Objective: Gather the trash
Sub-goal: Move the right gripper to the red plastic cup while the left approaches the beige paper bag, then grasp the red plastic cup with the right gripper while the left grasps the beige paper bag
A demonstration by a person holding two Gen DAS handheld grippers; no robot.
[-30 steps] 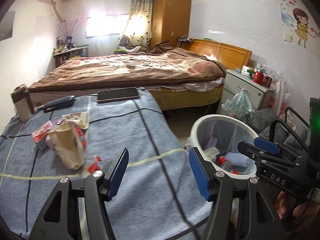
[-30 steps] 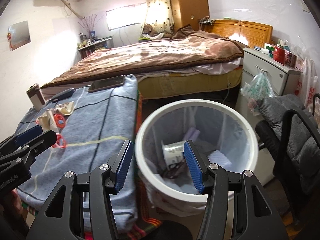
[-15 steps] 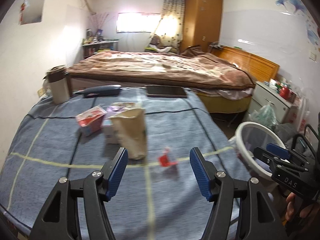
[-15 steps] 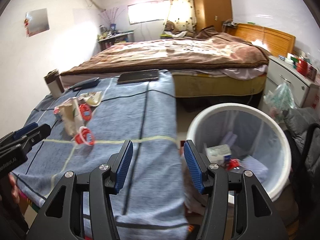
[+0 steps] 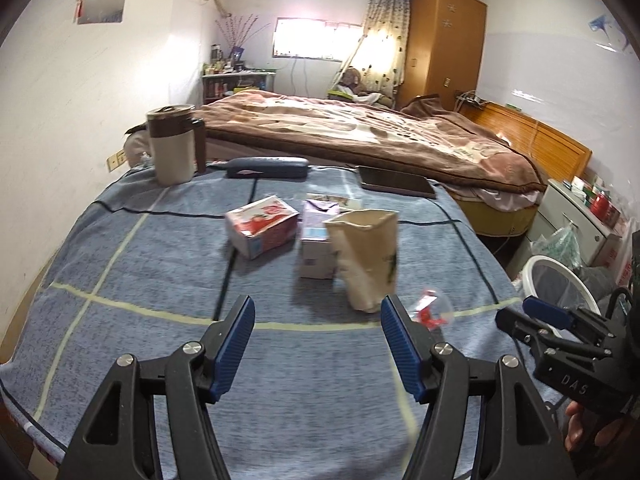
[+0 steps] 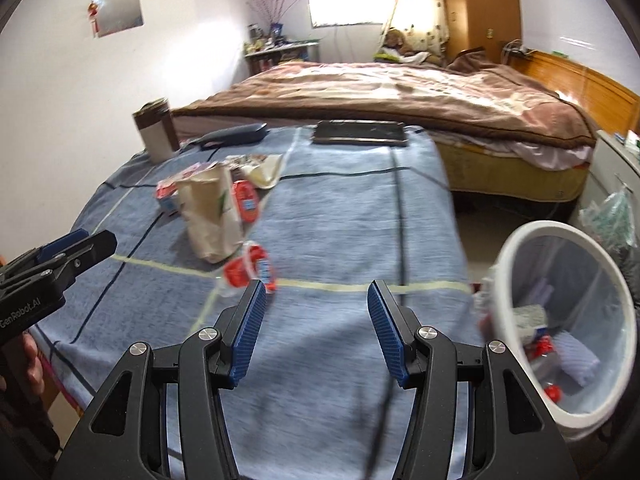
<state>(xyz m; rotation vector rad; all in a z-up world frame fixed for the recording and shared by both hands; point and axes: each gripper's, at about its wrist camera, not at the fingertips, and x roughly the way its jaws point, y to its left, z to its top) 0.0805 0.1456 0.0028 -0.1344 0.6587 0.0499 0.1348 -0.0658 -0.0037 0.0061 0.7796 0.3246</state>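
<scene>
Left gripper [image 5: 316,340]: fingers spread apart with nothing between them, hovering over the near part of the table.
Right gripper [image 6: 316,328]: fingers released and empty, above the table edge nearest the bin.
Table [image 5: 140,280]: covered in a blue cloth with dark and pale grid lines.
Crumpled paper cup [image 5: 368,256]: cream coloured, dented, standing upright just beyond the left gripper.
Red-and-clear wrapper [image 6: 248,268]: lies on the cloth just beside the cup, close ahead of the right gripper's left finger.
Red carton [image 5: 262,230]: lies on its side farther back, left of the cup.
Purple-white carton [image 5: 318,240]: stands right behind the cup, touching or nearly so.
Trash bin [image 6: 520,252]: white-rimmed with a clear liner, on the floor off the table's right side; some scraps already lie inside.
Far edge of table: a brown-lidded mug [image 5: 174,144], a dark case [image 5: 268,167] and a tablet [image 5: 394,187].
</scene>
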